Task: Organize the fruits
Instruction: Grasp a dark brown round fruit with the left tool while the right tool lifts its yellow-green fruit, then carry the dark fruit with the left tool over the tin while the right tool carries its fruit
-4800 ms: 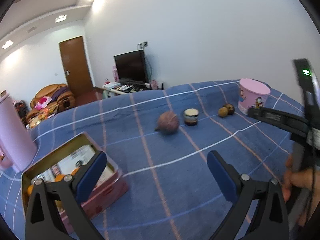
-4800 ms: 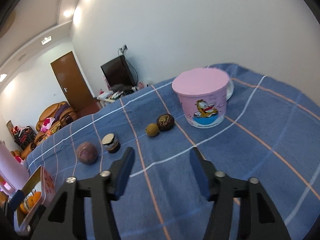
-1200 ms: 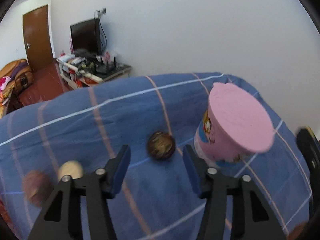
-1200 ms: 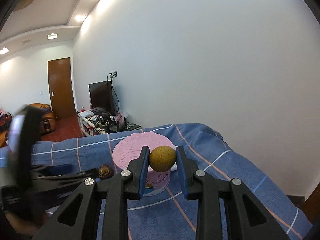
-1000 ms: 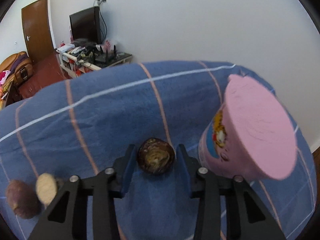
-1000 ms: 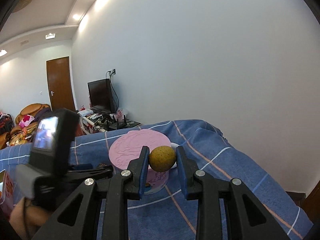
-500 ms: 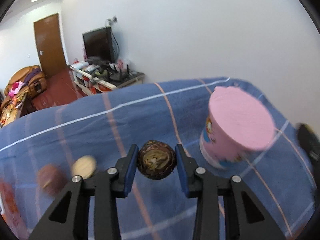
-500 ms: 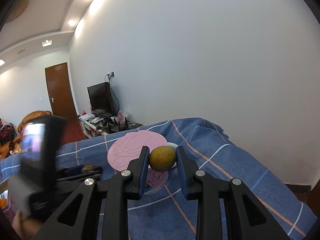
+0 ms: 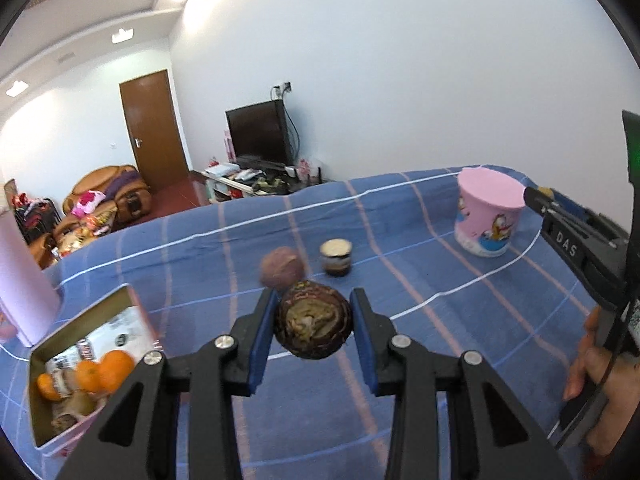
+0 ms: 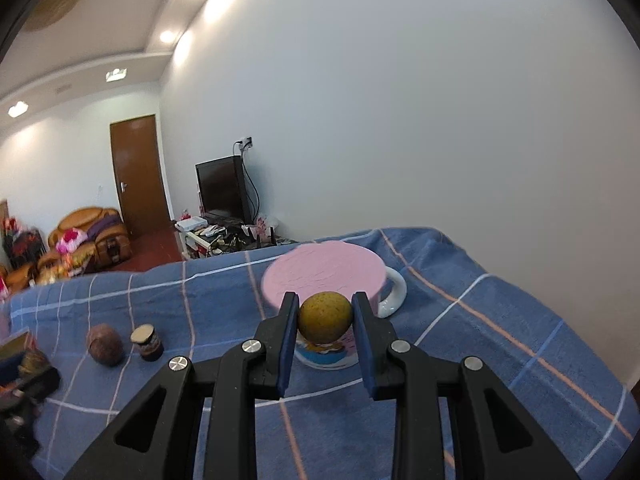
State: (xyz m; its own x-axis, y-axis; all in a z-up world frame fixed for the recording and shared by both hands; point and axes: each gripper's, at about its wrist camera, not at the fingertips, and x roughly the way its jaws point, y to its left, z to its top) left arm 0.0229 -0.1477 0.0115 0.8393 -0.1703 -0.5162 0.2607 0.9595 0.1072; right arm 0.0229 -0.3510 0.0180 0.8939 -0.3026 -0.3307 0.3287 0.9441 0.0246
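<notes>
My left gripper (image 9: 313,322) is shut on a dark brown round fruit (image 9: 313,321) and holds it above the blue checked cloth. An open tin box (image 9: 82,364) with oranges (image 9: 106,370) sits at the lower left. A purple-brown round fruit (image 9: 281,268) lies on the cloth just beyond; it also shows in the right wrist view (image 10: 105,344). My right gripper (image 10: 325,318) is shut on a yellow speckled fruit (image 10: 325,317), raised in front of the pink tub (image 10: 324,276).
A small dark jar (image 9: 336,257) with a pale lid stands beside the purple-brown fruit. The pink cartoon tub (image 9: 488,216) stands at the far right, a white cup (image 10: 394,290) behind it. A pink container (image 9: 22,276) stands at the left edge. The right gripper's body (image 9: 588,256) is at the right.
My left gripper closed on the dark fruit, lifted it, and swung left, bringing the tin box into view. The right gripper keeps holding the yellow fruit.
</notes>
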